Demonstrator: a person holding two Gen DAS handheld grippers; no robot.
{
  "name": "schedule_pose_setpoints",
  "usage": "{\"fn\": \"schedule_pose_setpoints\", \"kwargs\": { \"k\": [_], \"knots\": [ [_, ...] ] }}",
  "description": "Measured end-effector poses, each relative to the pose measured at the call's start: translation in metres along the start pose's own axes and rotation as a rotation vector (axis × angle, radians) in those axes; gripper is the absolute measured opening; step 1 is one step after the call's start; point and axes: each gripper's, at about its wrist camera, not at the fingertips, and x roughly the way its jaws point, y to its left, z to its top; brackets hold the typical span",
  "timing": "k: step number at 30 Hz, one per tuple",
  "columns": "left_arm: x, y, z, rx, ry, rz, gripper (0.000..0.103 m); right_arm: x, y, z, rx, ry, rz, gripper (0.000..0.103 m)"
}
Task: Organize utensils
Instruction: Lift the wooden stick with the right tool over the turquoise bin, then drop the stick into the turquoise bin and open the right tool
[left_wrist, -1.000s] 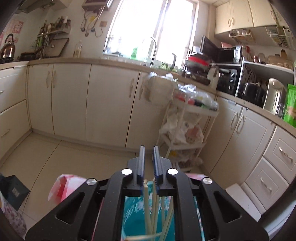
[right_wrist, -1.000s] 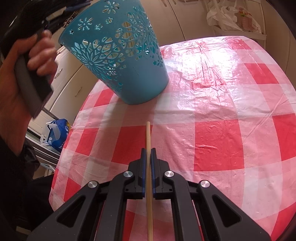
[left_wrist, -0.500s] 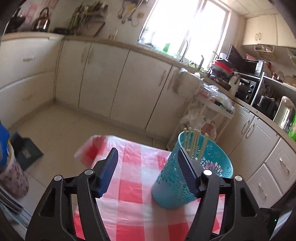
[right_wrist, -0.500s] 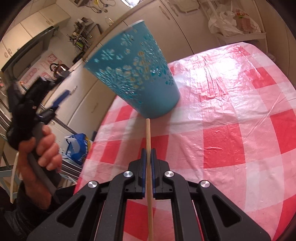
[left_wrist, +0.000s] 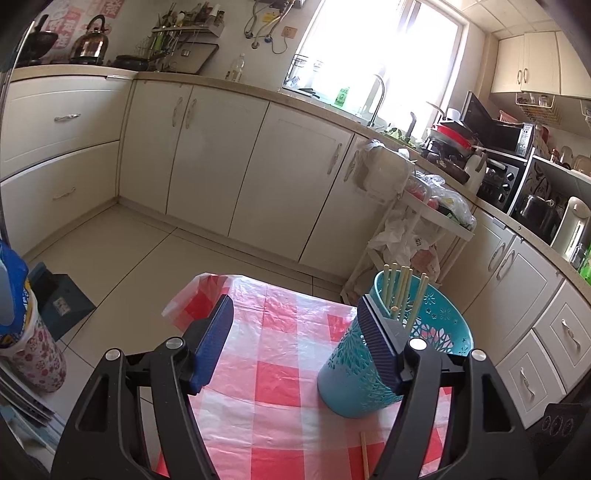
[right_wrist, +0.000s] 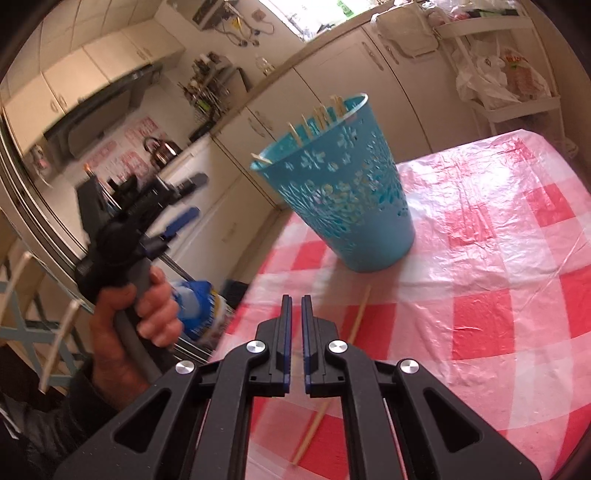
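Note:
A teal cut-out holder (left_wrist: 373, 373) stands on the red-and-white checked table (left_wrist: 273, 380) with several pale chopsticks (left_wrist: 400, 291) upright in it. It also shows in the right wrist view (right_wrist: 343, 199). My left gripper (left_wrist: 295, 343) is open and empty, above the table left of the holder; it also shows in the right wrist view (right_wrist: 177, 218). My right gripper (right_wrist: 296, 310) is nearly closed with a narrow gap and holds nothing. One chopstick (right_wrist: 354, 321) lies flat on the cloth below it, also seen in the left wrist view (left_wrist: 365, 452).
Cream kitchen cabinets (left_wrist: 221, 155) and a counter run behind the table. A white trolley with plastic bags (left_wrist: 417, 236) stands beyond the holder. A floral bin with a blue bag (left_wrist: 26, 332) sits on the floor at left.
My right gripper let go of the chopstick, which now lies on the cloth, and rose. My left gripper released chopsticks into the holder, opened wide, and pulled back to the left.

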Motion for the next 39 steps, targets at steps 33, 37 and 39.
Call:
{"fn": "schedule_pose_setpoints", "kwargs": {
  "k": [33,37,39],
  "knots": [
    [0.003,0.034,0.008,-0.111,0.048,-0.005,0.070,-0.032,0.084,0.150,-0.243,-0.523,-0.119,0.006],
    [0.003,0.037,0.009,-0.115,0.051,-0.005,0.071,0.002,0.075,0.193,-0.202,-0.627,-0.207,0.006],
    [0.003,0.038,0.010,-0.118,0.052,-0.006,0.071,0.012,0.067,0.199,-0.194,-0.638,-0.247,0.006]
  ]
}}
